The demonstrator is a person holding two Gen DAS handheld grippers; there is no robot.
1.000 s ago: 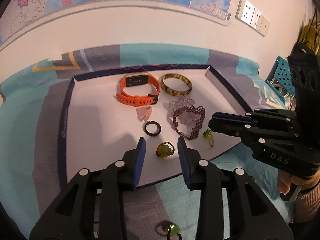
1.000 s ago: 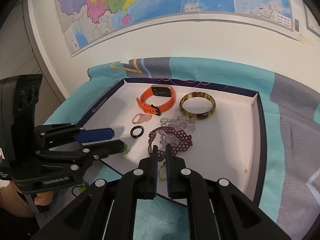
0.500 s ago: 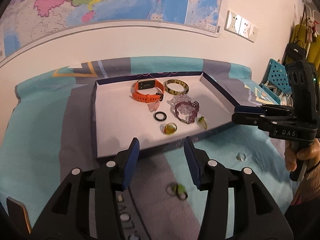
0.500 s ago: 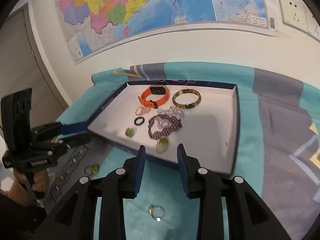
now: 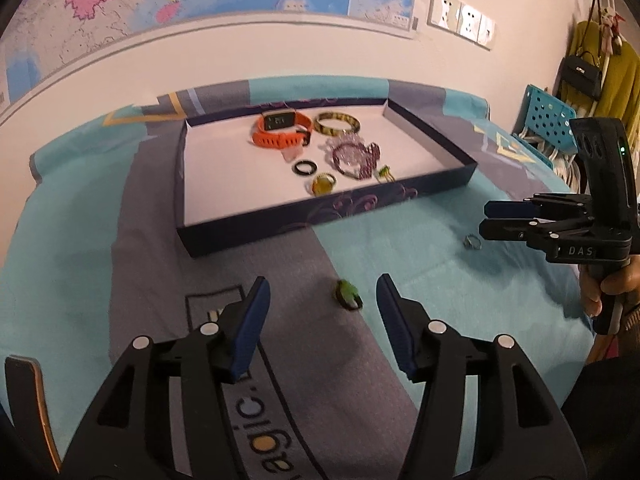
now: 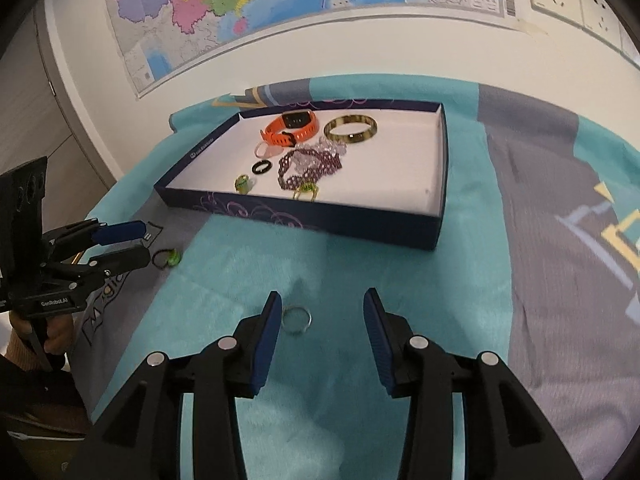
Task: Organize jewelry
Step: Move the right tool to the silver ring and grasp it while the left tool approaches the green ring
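Both grippers angle down toward the patterned cloth (image 6: 400, 272), short of the dark tray (image 5: 360, 208).

Left gripper (image 5: 322, 300): jaws apart and opening, nothing pinched. A green-stone ring (image 5: 347, 295) lies on the cloth between the blue pads, touching neither.

Right gripper (image 6: 320, 316): jaws apart and opening, empty. A silver ring (image 6: 296, 320) lies on the cloth just beside the left-hand pad.

A hand (image 5: 608, 288) grips the right gripper's handle from below.

The tray holds an orange watch (image 6: 294, 128), amber bangle (image 6: 351, 130), purple beaded bracelet (image 6: 310, 164), black ring (image 6: 261, 168) and two green rings.
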